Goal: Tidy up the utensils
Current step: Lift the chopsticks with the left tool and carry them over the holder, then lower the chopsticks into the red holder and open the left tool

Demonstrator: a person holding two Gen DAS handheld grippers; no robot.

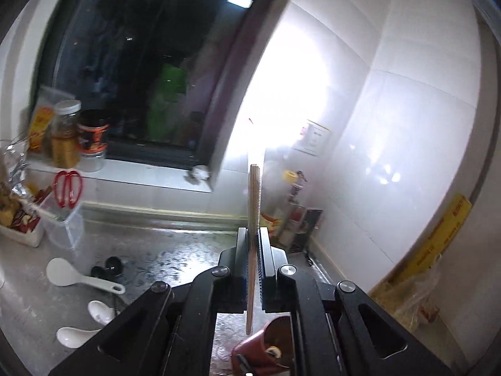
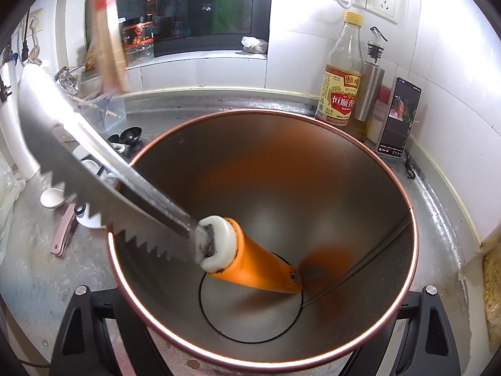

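Left gripper: jaws clamped tight on a thin wooden utensil, held edge-on and upright above the steel counter; kind of utensil not clear.
Right gripper: jaws spread around a wide metal canister, touching its outer wall on both sides.
Canister contents: serrated knife with orange handle, handle down at the bottom, blade leaning out over the left rim.
Loose utensils: white rice paddle and two white soup spoons lying on the counter at left.
Backdrop: vinegar bottle, steel oil dispenser, phone against the tiled wall; red-handled scissors in a clear holder.
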